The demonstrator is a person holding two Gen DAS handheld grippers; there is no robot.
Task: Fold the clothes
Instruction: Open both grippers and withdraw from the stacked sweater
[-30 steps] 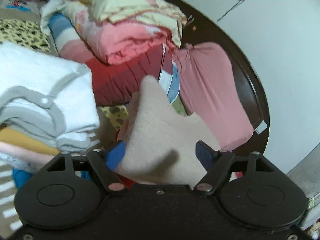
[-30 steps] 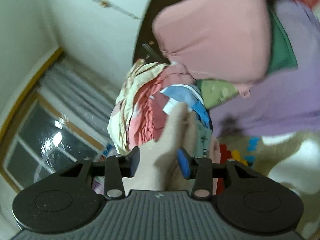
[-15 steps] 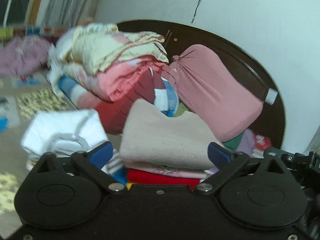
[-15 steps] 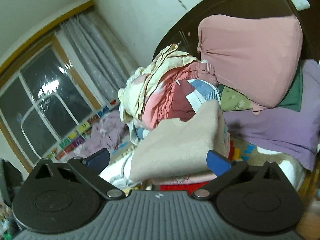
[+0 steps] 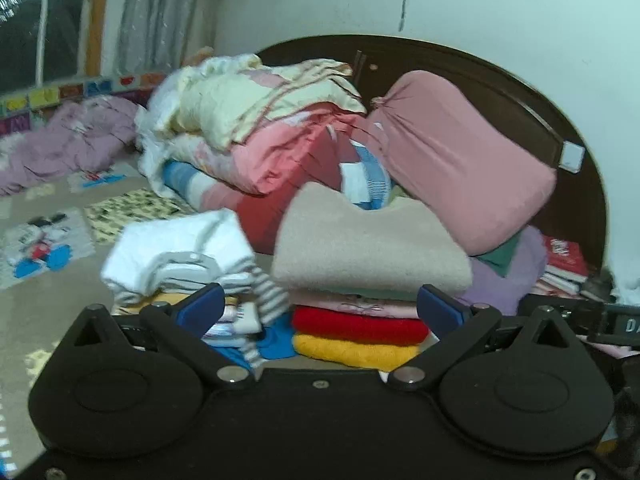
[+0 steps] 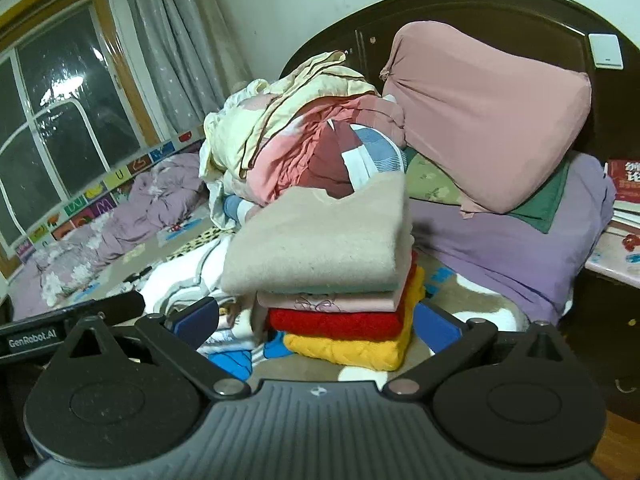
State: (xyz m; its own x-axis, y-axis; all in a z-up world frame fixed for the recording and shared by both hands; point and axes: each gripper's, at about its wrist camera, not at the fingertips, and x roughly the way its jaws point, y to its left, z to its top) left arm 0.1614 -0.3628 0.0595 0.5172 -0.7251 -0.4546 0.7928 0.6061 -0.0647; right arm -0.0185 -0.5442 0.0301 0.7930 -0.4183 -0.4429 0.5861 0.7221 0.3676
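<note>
Bedroom, seen from two handheld grippers pointed slightly down at a bed. Left gripper (image 5: 319,310) spread wide, blue pads (image 5: 200,307) well apart, nothing pinched. Right gripper (image 6: 316,324) likewise spread wide, nothing btwn pads (image 6: 198,320).

Centre of both views: neat stack of folded clothes on the bedspread (image 6: 452,288). Top to bottom: beige sweater (image 5: 368,248), pale pink top (image 5: 352,303), red knit (image 5: 356,326), yellow knit (image 5: 352,350). Sweater's fold edge facing the cameras, overhanging the layers below a little; notched neckline at the far edge. In right view, stack's right side edges roughly flush, sweater jutting out to the left.

Just left of stack, touching or nearly so: lower, looser white-and-grey pile (image 5: 180,252), striped cloth (image 5: 268,304) spilling down btwn the two.

Behind stack: tall heap of unfolded bedding (image 5: 256,128), cream, pink, dark red. To its right, pink pillow (image 5: 460,160) leaning on dark headboard (image 5: 520,96), over a purple cushion (image 6: 520,240).

Open room: bare bedspread strip in front of stack, near the pads; wider flat area to far left, up to lilac quilt (image 5: 68,140) under window (image 6: 52,112). Right edge: books (image 5: 564,260), nightstand (image 6: 612,256).
</note>
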